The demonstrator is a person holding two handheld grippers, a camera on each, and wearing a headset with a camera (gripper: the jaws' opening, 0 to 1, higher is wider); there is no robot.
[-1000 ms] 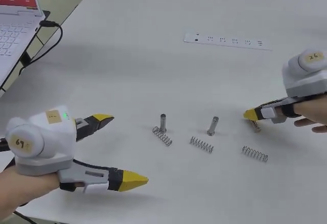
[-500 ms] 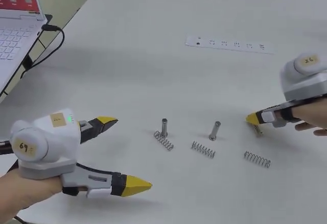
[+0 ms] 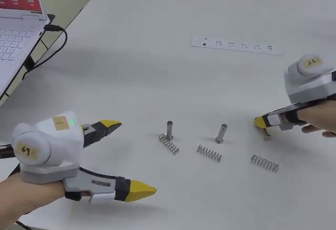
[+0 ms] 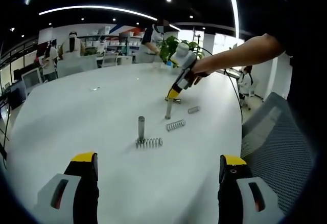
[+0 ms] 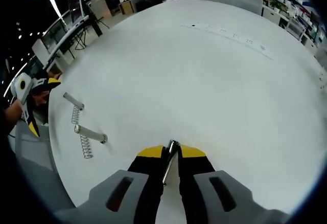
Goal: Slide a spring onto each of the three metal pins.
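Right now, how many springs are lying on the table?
3. The left spring lies at the base of the left pin, the middle spring in front of the middle pin, the right spring near the right hand-held gripper, shut on the third pin.

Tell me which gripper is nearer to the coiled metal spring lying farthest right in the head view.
Right. The right gripper, shut on a small metal pin, is just beyond that spring. The open left gripper is far to its left, past the other two springs.
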